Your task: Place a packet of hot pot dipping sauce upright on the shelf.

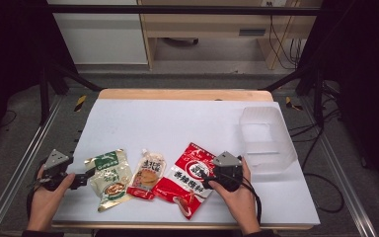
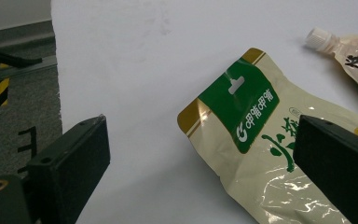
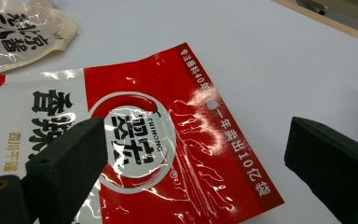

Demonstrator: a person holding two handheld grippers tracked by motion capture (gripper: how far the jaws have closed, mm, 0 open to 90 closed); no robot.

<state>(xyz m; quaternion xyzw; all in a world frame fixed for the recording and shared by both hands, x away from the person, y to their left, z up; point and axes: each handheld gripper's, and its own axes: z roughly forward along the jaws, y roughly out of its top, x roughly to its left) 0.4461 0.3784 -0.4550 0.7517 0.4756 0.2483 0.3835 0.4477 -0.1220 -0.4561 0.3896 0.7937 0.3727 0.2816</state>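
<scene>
near the table's (image 1: 177, 116) front edge, my left gripper (image 1: 81, 179) gapes beside the green pouch (image 1: 109, 178); my right gripper (image 1: 208, 178) gapes over the red pouch (image 1: 187, 178), neither clamping

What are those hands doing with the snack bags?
A person holds a gripper in each hand at a white table. The left gripper is open, pointing at the green and cream bag. The right gripper is open over the edge of the red bag. Neither bag is grabbed yet. A small pouch with a cap lies between them, and a clear plastic bin waits on the right.
</scene>
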